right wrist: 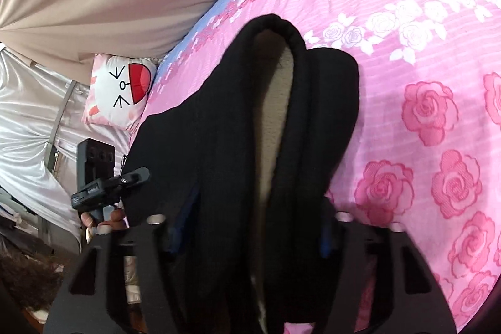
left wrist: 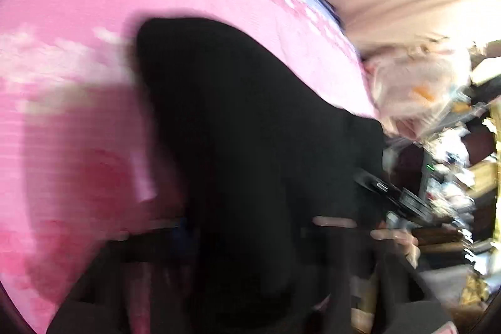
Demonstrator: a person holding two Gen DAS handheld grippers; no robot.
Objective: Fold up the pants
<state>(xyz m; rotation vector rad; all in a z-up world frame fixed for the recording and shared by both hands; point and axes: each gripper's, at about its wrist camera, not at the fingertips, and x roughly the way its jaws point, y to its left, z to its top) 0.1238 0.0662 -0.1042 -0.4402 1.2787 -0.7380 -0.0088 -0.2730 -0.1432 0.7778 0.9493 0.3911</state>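
My right gripper point(right wrist: 247, 237) sits closest to the lens, its two fingers clenched on a thick bunch of the black pants point(right wrist: 238, 127), which rise from the jaws and drape over the pink rose bedspread point(right wrist: 422, 58); a cream lining shows in the fold. This view alone shows the cat-face pillow point(right wrist: 120, 89) and my left hand point(right wrist: 103, 219) holding the other device. The left wrist view is blurred: black cloth point(left wrist: 250, 127) over pink, and whether my left gripper is clenched I cannot tell.
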